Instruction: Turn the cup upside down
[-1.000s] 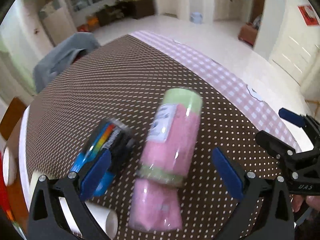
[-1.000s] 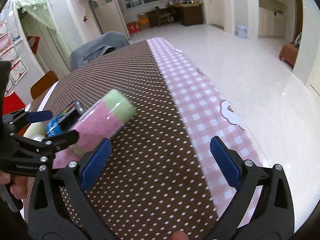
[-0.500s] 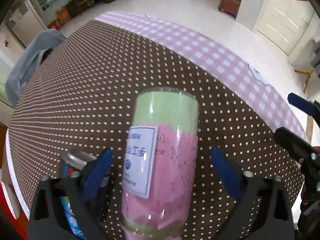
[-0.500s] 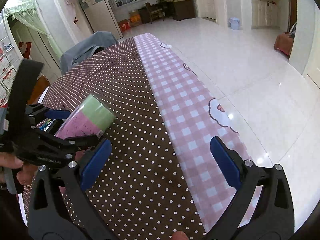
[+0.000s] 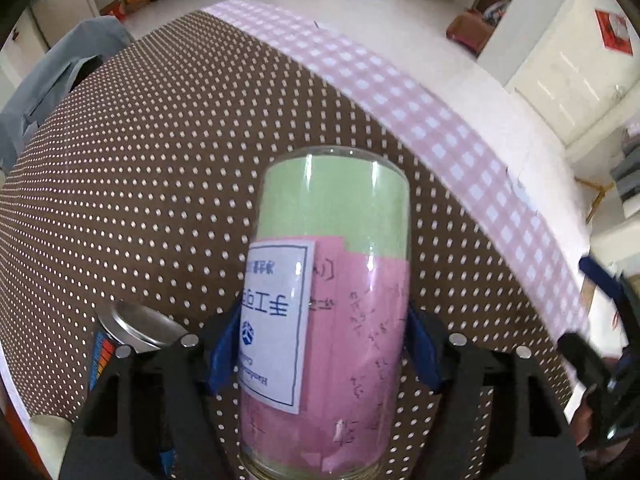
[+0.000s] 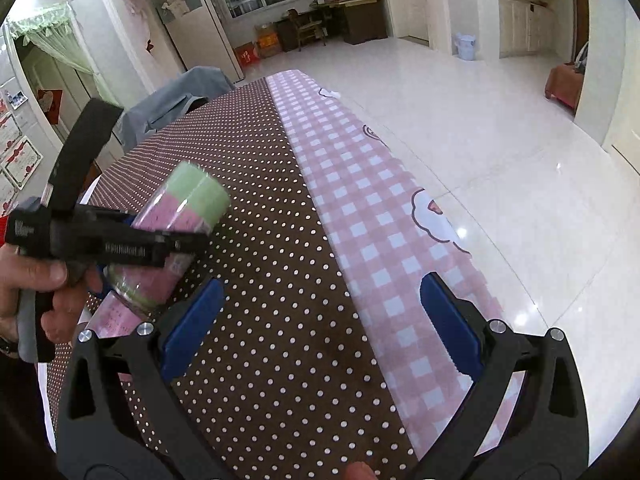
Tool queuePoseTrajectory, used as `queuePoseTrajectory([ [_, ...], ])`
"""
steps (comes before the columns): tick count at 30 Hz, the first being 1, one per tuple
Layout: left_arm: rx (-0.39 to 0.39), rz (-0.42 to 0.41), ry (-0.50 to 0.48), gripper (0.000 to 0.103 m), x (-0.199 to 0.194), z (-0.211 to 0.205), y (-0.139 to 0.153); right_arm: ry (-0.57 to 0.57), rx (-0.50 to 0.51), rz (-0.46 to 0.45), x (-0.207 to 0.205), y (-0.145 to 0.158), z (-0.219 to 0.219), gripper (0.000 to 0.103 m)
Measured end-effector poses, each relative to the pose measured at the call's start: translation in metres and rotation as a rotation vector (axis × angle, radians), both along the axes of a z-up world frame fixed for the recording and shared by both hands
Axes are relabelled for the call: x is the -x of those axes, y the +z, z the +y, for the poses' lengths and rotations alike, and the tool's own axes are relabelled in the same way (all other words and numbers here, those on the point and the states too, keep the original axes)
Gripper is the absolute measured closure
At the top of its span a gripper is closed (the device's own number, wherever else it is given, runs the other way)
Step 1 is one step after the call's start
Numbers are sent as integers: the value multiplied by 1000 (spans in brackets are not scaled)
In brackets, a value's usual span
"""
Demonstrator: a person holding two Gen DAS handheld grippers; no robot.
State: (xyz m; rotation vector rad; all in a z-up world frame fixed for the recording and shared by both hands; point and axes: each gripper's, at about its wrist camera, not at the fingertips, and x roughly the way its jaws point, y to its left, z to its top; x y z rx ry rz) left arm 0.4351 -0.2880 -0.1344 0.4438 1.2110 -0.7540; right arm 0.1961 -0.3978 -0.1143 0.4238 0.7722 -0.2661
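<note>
The left claw (image 5: 320, 354) clamps the cup (image 5: 326, 312) across its lower body, lifted and tilted above the near left of the dotted surface (image 5: 160, 160); its long axis points forward along the fingers, green end far. The right claw (image 6: 320, 324) stands wide and empty, well right of the cup, so the turn falls to the left

tablecloth (image 5: 160, 168): brown w/ white dots, pink-check border far/right side | drinks can (image 5: 132, 330): near left, silver top, multicolour side | grey jacket (image 6: 176, 100): over chair at far end of table | fridge (image 6: 200, 40): far wall, left | blue bin (image 6: 465, 46): far right, on floor
</note>
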Motion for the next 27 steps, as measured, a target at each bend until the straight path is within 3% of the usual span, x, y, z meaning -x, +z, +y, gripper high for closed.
queuePoseTrajectory([
  [7,96,-55,25,34,2,10,53,-4,16,-29,16,14,10,6],
  [15,182,-97,89,34,49,66,101,39,33,-76,30,30,34,6],
  [20,223,-113,171,34,90,122,102,105,50,-119,45,35,63,6],
  [27,236,-143,273,34,156,179,75,191,67,-157,77,34,104,6],
])
